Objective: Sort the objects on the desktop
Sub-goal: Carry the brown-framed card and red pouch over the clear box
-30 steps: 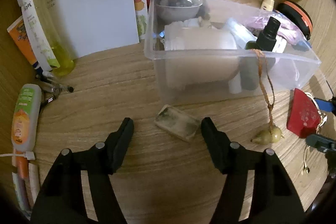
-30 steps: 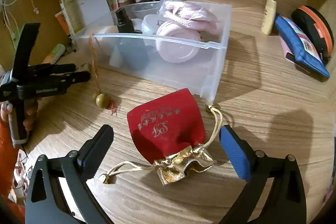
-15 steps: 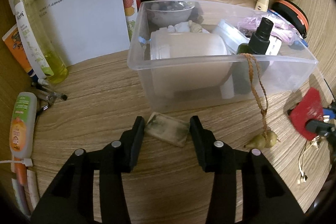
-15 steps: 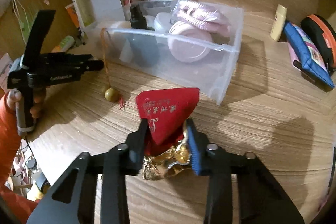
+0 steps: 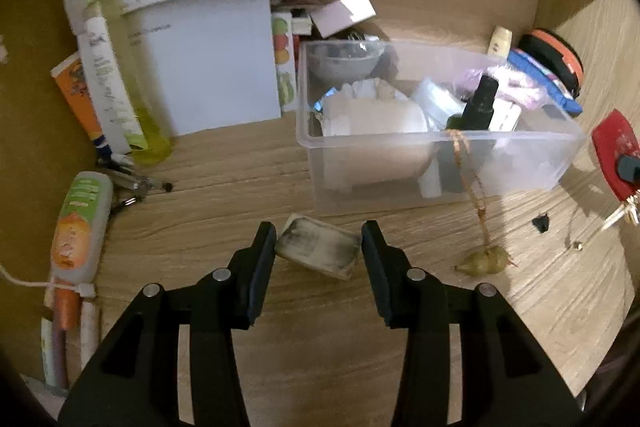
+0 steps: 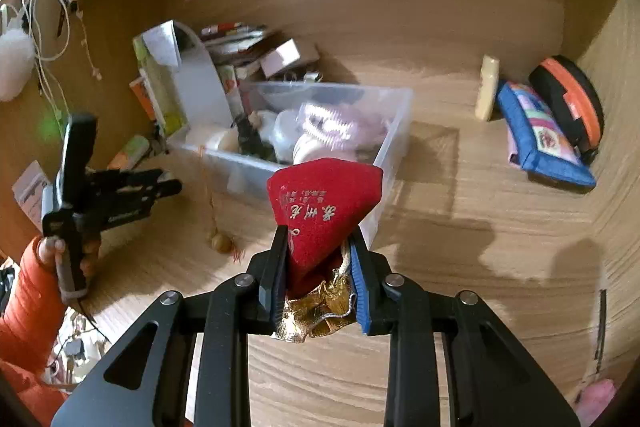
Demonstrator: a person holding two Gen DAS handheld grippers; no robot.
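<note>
A smudged whitish block (image 5: 320, 249) sits between the fingers of my left gripper (image 5: 319, 227). Both pads press its ends and hold it just above the wooden desk, in front of the clear plastic box (image 5: 520, 163). My right gripper (image 6: 318, 239) is shut on a red drawstring pouch (image 6: 324, 195) with a gold mouth, and the pouch hangs off the desk before the box (image 6: 394, 131). The red pouch (image 5: 612, 143) also shows at the right edge of the left wrist view. The left gripper (image 6: 168, 183) shows at the left of the right wrist view.
The box holds a white jar, a dark spray bottle and a pink cord. A gourd pendant (image 5: 482, 263) hangs by a string from its rim. A green bottle (image 5: 120, 87), tube (image 5: 80, 219) and papers stand left. A blue pouch (image 6: 540, 135) and black-orange case (image 6: 568, 99) lie right.
Both grippers closed from wide open. The left one closed on the block and rose a little. The right one closed on the red pouch and lifted it off the desk.
</note>
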